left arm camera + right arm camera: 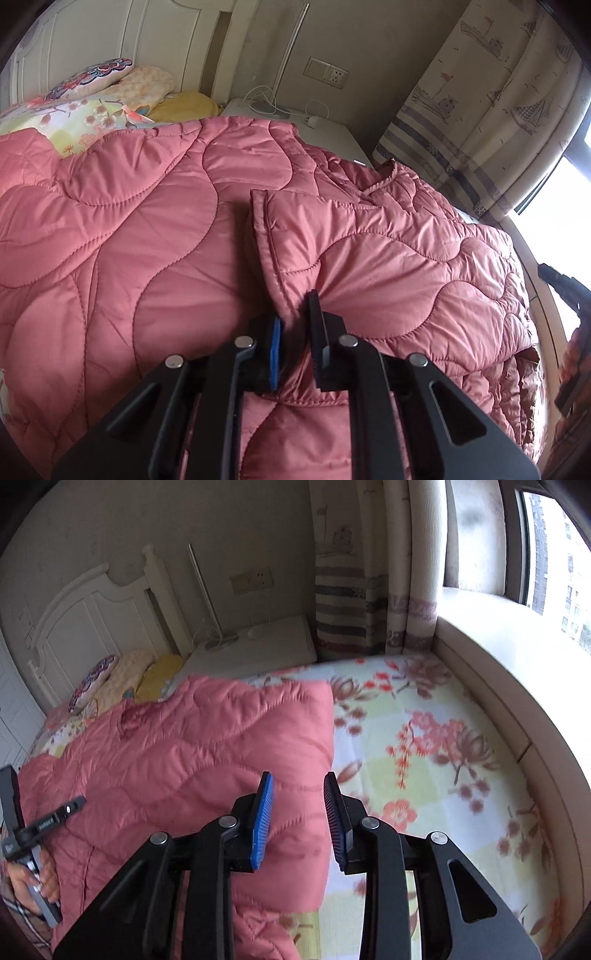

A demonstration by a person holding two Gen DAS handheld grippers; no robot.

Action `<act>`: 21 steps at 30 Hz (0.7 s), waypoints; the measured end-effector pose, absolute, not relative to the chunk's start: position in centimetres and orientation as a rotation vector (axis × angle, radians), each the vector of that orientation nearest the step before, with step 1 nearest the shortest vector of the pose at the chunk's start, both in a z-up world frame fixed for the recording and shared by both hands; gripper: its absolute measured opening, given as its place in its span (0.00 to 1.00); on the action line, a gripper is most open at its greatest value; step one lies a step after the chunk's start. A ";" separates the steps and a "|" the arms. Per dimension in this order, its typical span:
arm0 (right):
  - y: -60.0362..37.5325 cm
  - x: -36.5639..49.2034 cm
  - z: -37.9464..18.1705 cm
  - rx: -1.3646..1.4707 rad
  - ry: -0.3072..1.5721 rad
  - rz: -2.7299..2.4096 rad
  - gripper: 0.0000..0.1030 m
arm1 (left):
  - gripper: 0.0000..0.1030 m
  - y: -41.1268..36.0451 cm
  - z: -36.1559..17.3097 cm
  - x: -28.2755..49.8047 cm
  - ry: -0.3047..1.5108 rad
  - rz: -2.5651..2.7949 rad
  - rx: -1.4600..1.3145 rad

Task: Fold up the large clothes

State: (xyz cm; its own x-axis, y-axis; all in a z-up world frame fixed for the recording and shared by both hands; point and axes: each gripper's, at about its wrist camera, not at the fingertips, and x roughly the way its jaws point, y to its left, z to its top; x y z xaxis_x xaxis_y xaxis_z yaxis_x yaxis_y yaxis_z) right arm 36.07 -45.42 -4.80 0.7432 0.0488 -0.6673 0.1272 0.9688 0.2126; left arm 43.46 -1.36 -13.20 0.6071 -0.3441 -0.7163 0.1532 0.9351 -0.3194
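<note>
A large pink quilted coat [147, 240] lies spread over the bed, with one flap [369, 258] folded over on top. My left gripper [295, 325] is shut on the hemmed edge of that flap, the fabric pinched between the blue pad and the black finger. In the right wrist view the coat [203, 746] lies to the left on the floral bedsheet [424, 757]. My right gripper [297, 805] is open and empty, above the coat's right edge. The left gripper's handle and hand [29, 842] show at the left edge.
Pillows [110, 92] lie at the white headboard [92, 620]. A white bedside cabinet [266, 642] with a lamp and cables stands beyond. A patterned curtain [480, 92], a window sill [498, 657] and window border the bed's right side.
</note>
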 end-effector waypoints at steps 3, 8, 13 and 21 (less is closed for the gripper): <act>-45.5 40.0 -4.7 0.279 0.749 -0.007 0.28 | 0.14 -0.9 -13.4 43.5 0.875 -0.307 -0.269; -45.2 46.2 -10.4 0.232 0.965 -0.016 0.28 | 0.16 -0.3 -13.6 43.5 0.876 -0.335 -0.315; -45.1 46.2 -7.6 0.189 0.892 -0.051 0.28 | 0.16 -0.2 -13.7 43.5 0.877 -0.341 -0.326; -44.1 48.0 -9.7 0.070 0.951 -0.101 0.28 | 0.19 -0.1 -13.7 43.5 0.875 -0.352 -0.335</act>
State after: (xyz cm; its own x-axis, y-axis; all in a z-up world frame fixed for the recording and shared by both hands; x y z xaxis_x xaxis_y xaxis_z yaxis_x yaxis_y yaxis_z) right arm 48.04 -44.15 -9.71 0.5767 -0.0552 -0.8151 0.1167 0.9930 0.0154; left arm 43.55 -0.07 -13.74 0.5910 -0.4306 -0.6821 0.1615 0.8916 -0.4230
